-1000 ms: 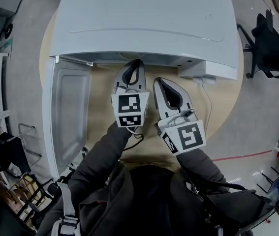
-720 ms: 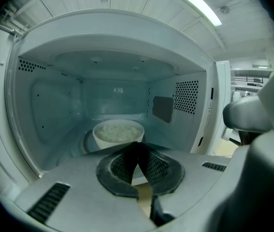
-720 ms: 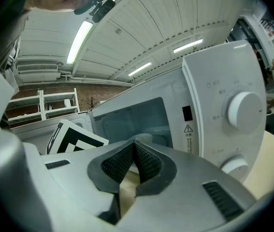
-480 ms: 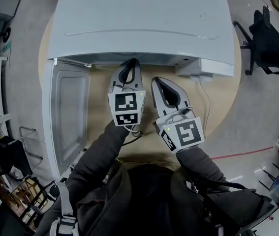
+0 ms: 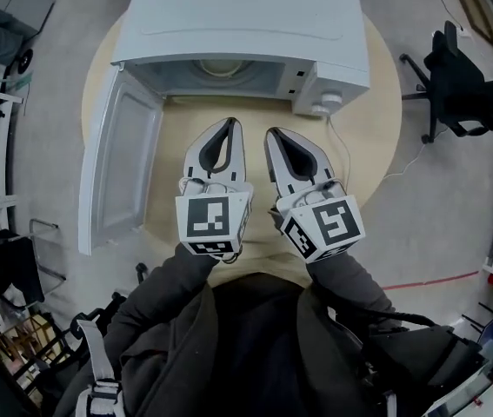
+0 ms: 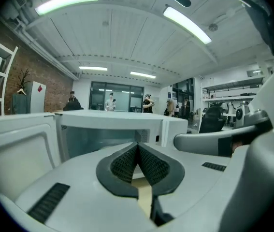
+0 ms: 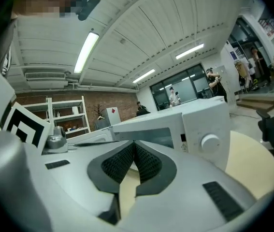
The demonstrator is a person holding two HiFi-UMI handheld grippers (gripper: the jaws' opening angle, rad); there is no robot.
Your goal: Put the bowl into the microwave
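Note:
The white microwave (image 5: 237, 24) stands at the back of the round table with its door (image 5: 120, 172) swung wide to the left. Inside the cavity the pale round rim of the bowl (image 5: 222, 66) shows. My left gripper (image 5: 229, 123) and right gripper (image 5: 274, 134) hover side by side over the table, in front of the opening and apart from it. Both are shut with nothing between the pads. In the left gripper view the shut gripper (image 6: 137, 146) points at the open cavity (image 6: 103, 137). In the right gripper view the shut gripper (image 7: 133, 146) points at the microwave's knob (image 7: 209, 141) side.
The round wooden table (image 5: 363, 172) carries the microwave. A thin cable (image 5: 350, 159) runs from the microwave over the table's right edge. A black chair (image 5: 459, 81) stands to the right, and shelves and racks line the left edge. A red line (image 5: 429, 278) marks the floor.
Both grippers have drawn back from the microwave's opening toward me and risen. The cavity, hidden under the top before, now shows with the bowl inside.

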